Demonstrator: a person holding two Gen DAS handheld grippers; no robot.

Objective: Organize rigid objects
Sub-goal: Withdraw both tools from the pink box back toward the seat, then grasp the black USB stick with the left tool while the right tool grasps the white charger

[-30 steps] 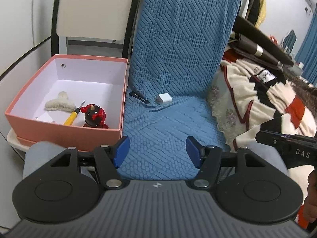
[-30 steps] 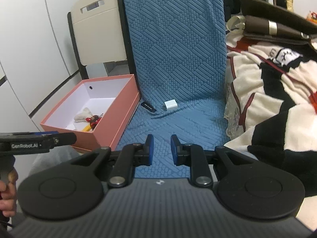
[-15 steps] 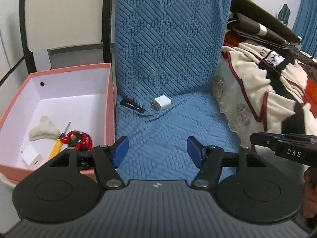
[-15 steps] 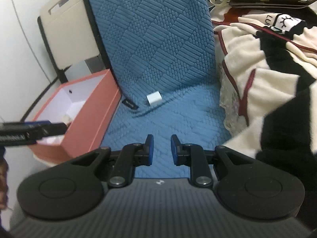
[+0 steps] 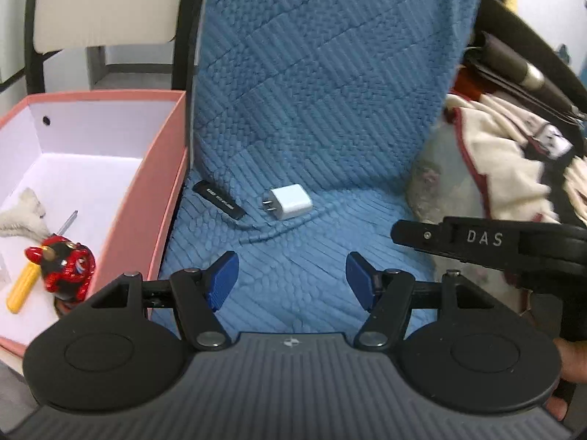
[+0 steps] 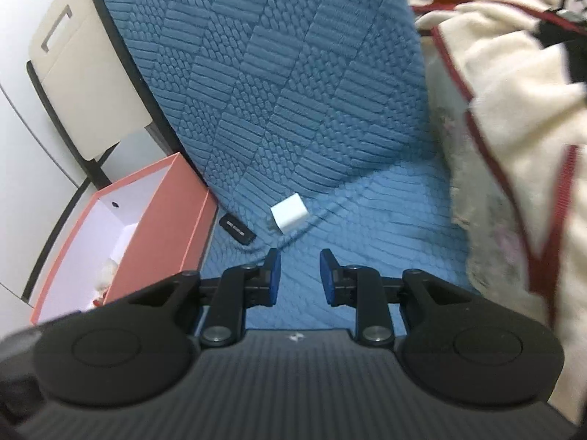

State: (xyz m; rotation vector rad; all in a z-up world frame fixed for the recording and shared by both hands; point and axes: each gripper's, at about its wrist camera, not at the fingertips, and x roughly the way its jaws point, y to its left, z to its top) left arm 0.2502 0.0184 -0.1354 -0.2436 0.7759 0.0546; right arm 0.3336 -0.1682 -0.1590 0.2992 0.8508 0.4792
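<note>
blue quilted chair cover (image 5: 323, 117) fills the background, pink box (image 5: 161, 183) standing against its left edge. inside the box: red figurine (image 5: 66, 267), yellow-handled screwdriver (image 5: 25, 286), a pale fuzzy item (image 5: 22, 212); judged already sorted. left to do: white charger plug (image 5: 290, 201) and black stick (image 5: 220, 200), both on the seat just right of the box, plug right of the stick, apart. left gripper (image 5: 290, 278) wide, nothing between its pads. right gripper (image 6: 299, 275) narrow, jaws opening, nothing between them, aimed toward the plug. versus a second earlier: both views sit nearer and lower over the seat, the plug looms larger, and the right jaws are less closed. roughly over halfway, by my estimate.
</note>
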